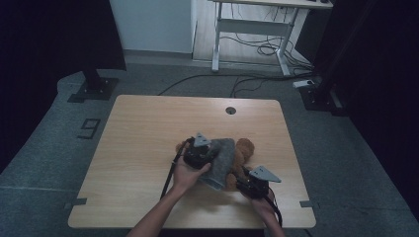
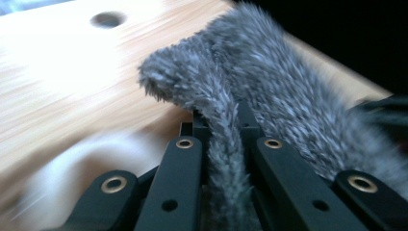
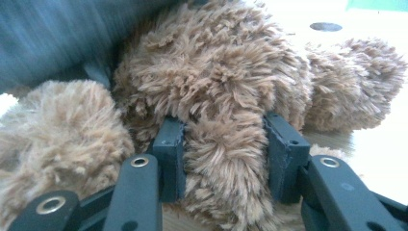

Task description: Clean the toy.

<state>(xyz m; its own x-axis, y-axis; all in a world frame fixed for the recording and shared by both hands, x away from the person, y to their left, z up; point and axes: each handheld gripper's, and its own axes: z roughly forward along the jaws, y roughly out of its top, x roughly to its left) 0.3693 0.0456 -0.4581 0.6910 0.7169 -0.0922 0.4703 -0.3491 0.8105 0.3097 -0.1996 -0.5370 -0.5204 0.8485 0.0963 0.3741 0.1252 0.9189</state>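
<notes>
A brown plush bear [image 1: 243,148] lies on the wooden table [image 1: 148,128], right of the middle. A grey fuzzy cloth [image 1: 222,159] is draped over it. My left gripper [image 1: 209,157] is shut on an edge of the grey cloth [image 2: 269,72], which runs pinched between the two fingers [image 2: 222,122] and lifts off the tabletop. My right gripper [image 1: 242,178] sits at the bear's near side. In the right gripper view it [image 3: 223,142] is shut on a shaggy limb of the bear [image 3: 216,62], whose fur bulges past both pads. The bear's face is hidden.
A round cable hole [image 1: 230,110] lies near the table's far edge. Behind the table stands a white-legged desk [image 1: 252,24] with cables [image 1: 257,49] on the floor. Black stand bases [image 1: 94,89] sit at the far left and far right.
</notes>
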